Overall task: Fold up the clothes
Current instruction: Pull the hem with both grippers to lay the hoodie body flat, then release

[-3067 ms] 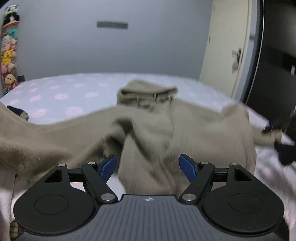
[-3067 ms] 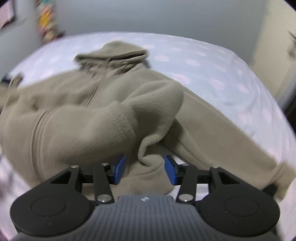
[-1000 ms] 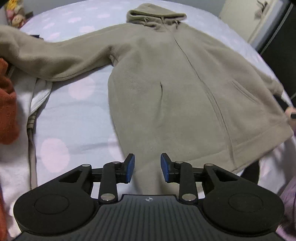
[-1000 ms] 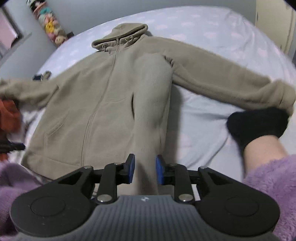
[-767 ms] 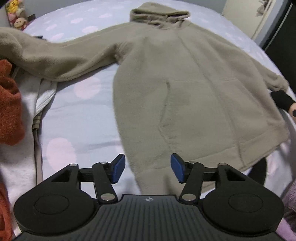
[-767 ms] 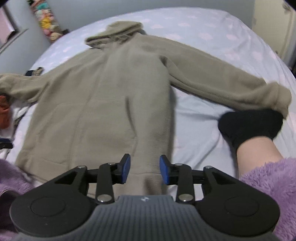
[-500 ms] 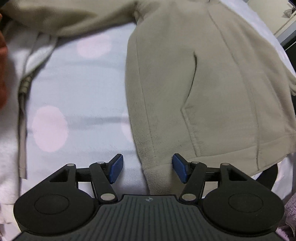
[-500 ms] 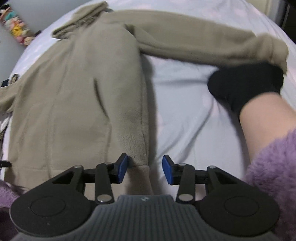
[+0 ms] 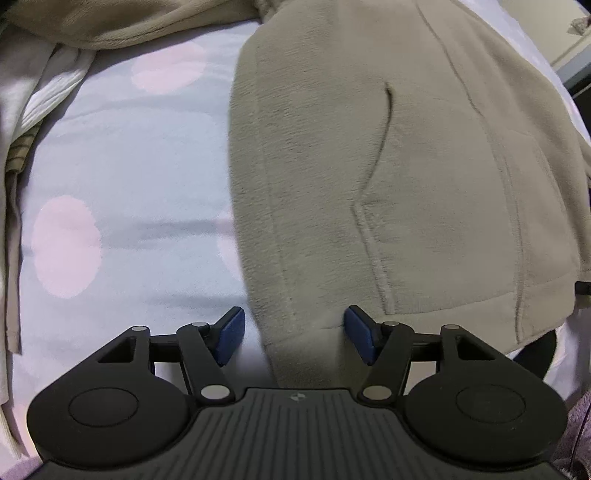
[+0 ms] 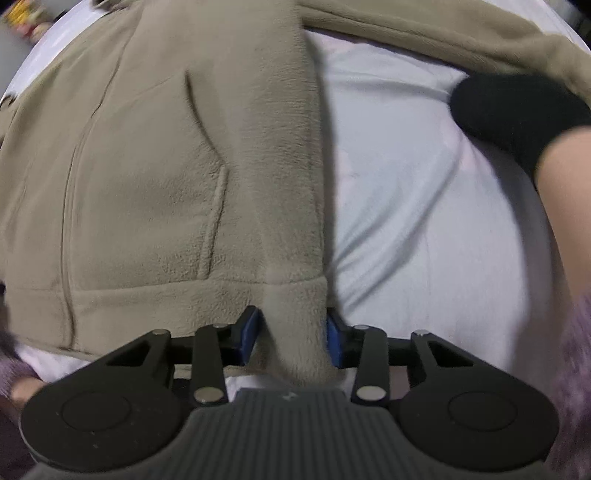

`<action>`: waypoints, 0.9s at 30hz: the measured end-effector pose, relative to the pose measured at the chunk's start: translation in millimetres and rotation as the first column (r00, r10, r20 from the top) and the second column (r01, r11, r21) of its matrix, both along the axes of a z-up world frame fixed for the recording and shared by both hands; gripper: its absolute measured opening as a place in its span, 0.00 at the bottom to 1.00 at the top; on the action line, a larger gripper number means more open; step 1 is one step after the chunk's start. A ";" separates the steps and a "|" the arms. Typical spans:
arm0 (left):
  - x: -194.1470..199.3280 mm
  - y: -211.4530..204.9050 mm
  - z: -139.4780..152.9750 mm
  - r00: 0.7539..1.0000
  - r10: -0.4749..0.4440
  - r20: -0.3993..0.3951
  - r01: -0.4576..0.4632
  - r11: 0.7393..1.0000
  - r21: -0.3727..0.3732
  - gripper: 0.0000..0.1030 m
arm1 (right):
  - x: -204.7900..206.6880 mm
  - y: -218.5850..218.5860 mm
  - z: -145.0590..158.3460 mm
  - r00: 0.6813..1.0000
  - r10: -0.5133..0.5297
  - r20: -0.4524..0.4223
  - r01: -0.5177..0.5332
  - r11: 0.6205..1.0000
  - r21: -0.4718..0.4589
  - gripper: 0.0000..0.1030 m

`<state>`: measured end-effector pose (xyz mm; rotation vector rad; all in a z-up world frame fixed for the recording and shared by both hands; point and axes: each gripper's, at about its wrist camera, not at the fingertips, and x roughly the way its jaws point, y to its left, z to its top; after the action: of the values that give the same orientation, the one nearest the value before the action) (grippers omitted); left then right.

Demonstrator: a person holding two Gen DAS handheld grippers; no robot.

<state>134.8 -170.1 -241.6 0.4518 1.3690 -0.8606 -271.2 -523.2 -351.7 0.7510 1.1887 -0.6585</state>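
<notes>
A beige fleece hoodie lies flat, front up, on the bed, its bottom hem toward me. My left gripper stands open over the hem's left corner; the fabric lies between the blue pads and touches neither. In the right wrist view the same hoodie fills the left half. My right gripper is open around the hem's right corner, and the fleece fills the gap between its pads. One sleeve stretches out to the right and the other sleeve to the left.
The bed sheet is pale with pink dots. A pile of white and tan laundry lies along the left edge. A person's foot in a black sock rests on the sheet at the right, with a purple fleece garment below it.
Both grippers have let go of the hoodie's hem and moved down close to it. The left jaws opened wide, the right ones less. The hoodie now lies spread flat.
</notes>
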 end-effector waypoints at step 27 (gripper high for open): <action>-16.6 10.8 -3.6 0.995 0.063 -0.082 -0.067 0.996 -0.052 0.30 | -49.4 -26.5 -32.9 0.914 -0.260 0.312 0.209 0.960 0.187 0.27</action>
<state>118.2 -159.3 -245.3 0.3319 1.4225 -0.8678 -320.6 -549.7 -384.6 1.1001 0.8465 -0.6137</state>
